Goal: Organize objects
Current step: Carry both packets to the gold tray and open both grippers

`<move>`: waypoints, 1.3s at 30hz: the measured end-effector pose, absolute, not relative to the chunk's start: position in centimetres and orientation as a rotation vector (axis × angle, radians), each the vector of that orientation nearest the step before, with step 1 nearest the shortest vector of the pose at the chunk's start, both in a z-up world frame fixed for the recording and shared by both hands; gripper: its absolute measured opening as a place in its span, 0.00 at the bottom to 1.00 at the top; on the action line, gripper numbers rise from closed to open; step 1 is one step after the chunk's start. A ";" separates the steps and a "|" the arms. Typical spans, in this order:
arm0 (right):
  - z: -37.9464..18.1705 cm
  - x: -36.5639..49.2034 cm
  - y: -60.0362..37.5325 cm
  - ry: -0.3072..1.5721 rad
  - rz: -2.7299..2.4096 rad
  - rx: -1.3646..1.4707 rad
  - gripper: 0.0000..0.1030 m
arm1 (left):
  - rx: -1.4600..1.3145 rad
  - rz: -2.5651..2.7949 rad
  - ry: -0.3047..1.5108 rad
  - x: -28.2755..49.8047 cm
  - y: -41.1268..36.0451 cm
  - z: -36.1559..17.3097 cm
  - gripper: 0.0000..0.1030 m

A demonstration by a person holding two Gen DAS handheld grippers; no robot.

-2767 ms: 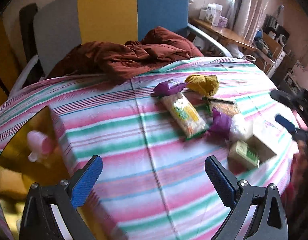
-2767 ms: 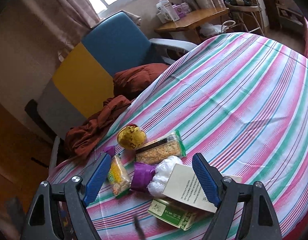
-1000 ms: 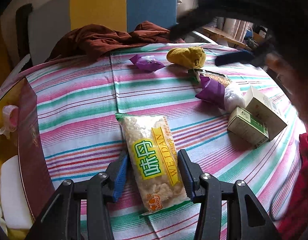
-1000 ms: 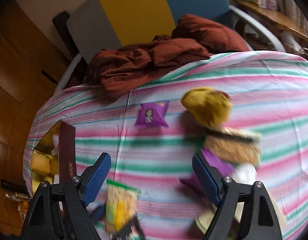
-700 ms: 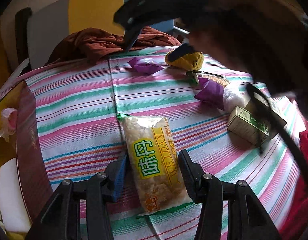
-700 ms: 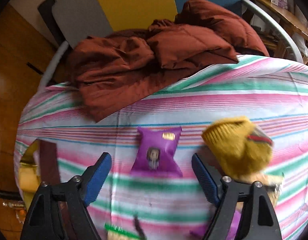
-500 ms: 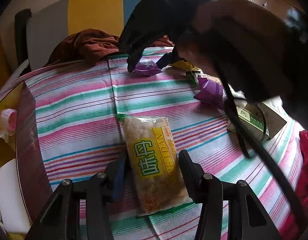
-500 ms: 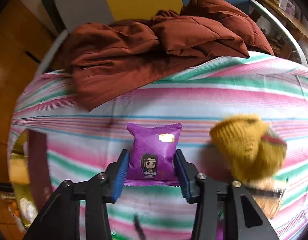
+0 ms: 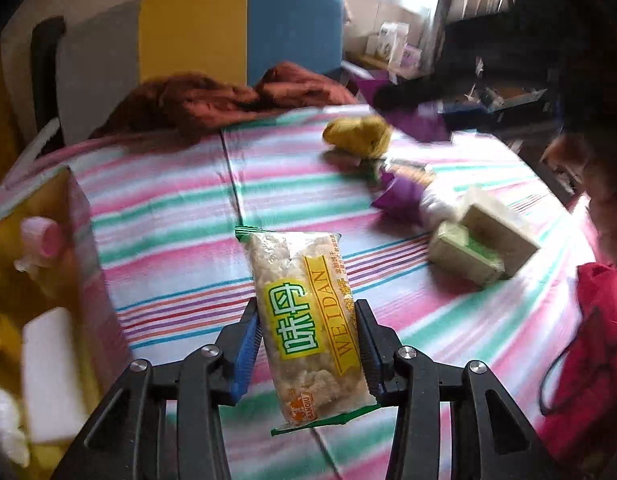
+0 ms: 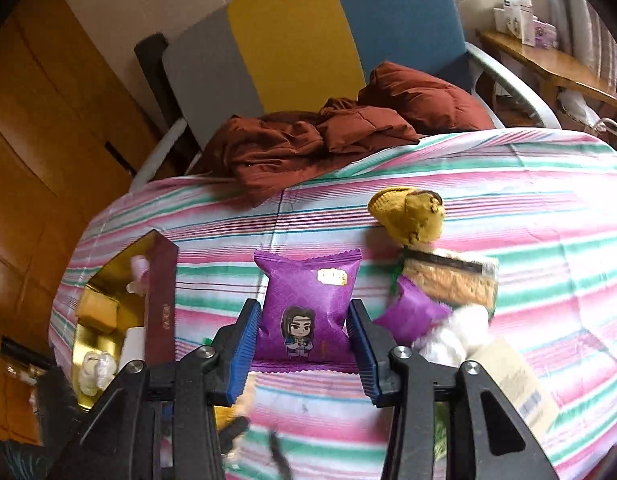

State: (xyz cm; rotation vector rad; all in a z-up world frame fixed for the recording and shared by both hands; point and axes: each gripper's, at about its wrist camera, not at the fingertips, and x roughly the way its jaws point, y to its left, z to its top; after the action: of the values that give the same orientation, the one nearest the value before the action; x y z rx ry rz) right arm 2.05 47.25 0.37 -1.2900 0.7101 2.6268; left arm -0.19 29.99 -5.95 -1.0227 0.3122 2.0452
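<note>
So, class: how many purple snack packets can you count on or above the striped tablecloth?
2: one shiny purple cartoon-figure packet gripped in the right tongs; another purple packet lying beside the white plastic bundle. Others may be hidden.

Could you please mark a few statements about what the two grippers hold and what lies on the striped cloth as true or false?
1. The left gripper has a yellow-labelled snack pack between its fingers. True; its jaws are closing on it.
2. The right gripper is empty. False: it is shut on a purple packet with a cartoon figure.
3. A yellow knitted item lies on the striped cloth. True.
4. The open box at the cloth's left edge is empty. False: it holds several small things, though what they are cannot be told.
5. The dark red garment lies in the middle of the cloth. False: it lies at the far edge, by the chair.
</note>
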 end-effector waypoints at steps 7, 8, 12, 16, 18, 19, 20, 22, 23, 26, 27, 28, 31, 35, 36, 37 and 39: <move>1.1 1.1 41.6 0.730 2.736 -1.313 0.43 | -0.966 2.190 0.194 -1.5 22.1 -0.9 0.44; 1.2 0.6 40.2 0.726 2.760 -1.329 0.43 | -0.966 2.224 0.179 -1.8 20.9 -0.4 0.44; 1.2 -1.3 35.5 0.710 2.835 -1.383 0.43 | -0.963 2.365 0.138 -3.7 15.5 0.9 0.44; 1.5 -3.5 29.6 0.690 2.921 -1.445 0.43 | -0.995 2.503 0.087 -5.9 10.0 1.0 0.44; 1.7 -4.6 26.8 0.671 2.951 -1.464 0.44 | -1.017 2.568 0.069 -7.0 7.5 0.7 0.44; 1.8 -5.1 25.6 0.654 2.965 -1.461 0.46 | -1.029 2.593 0.058 -7.4 6.5 0.6 0.44; 1.8 -5.4 24.8 0.649 2.975 -1.457 0.47 | -1.038 2.614 0.045 -7.9 5.5 0.5 0.45; 1.9 -6.1 22.9 0.665 2.995 -1.458 0.69 | -1.052 2.656 0.037 -8.7 3.9 0.1 0.46; 1.8 -6.3 22.2 0.665 3.001 -1.464 0.76 | -1.067 2.679 0.024 -9.0 3.0 -0.1 0.52; 1.7 -6.0 20.6 0.634 3.023 -1.464 0.81 | -1.073 2.713 -0.034 -8.9 0.8 -0.1 0.67; 1.6 -5.7 20.1 0.601 3.025 -1.461 0.81 | -1.067 2.717 -0.041 -8.7 0.4 -0.1 0.71; 1.6 -5.4 19.8 0.578 3.030 -1.453 0.81 | -1.059 2.714 -0.049 -8.6 0.0 -0.1 0.73; 1.6 -4.0 19.0 0.467 3.044 -1.389 0.85 | -1.038 2.715 -0.049 -7.8 -0.3 0.0 0.75; 2.3 -2.0 18.4 0.289 3.084 -1.239 0.86 | -1.005 2.735 -0.029 -6.8 -0.1 0.3 0.84; 2.4 -1.5 18.3 0.267 3.090 -1.216 0.86 | -0.996 2.740 -0.023 -6.5 0.0 0.4 0.85; 2.6 -1.1 18.2 0.246 3.092 -1.193 0.86 | -0.987 2.748 -0.015 -6.2 0.0 0.6 0.86; 2.7 -0.5 18.3 0.241 3.069 -1.176 0.86 | -0.967 2.769 0.012 -5.6 0.2 0.8 0.92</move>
State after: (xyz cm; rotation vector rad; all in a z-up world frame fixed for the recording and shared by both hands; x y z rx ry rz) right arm -0.53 18.28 2.65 -1.1761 0.2409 3.0692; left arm -5.59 0.16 0.81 -0.9665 0.0120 2.7687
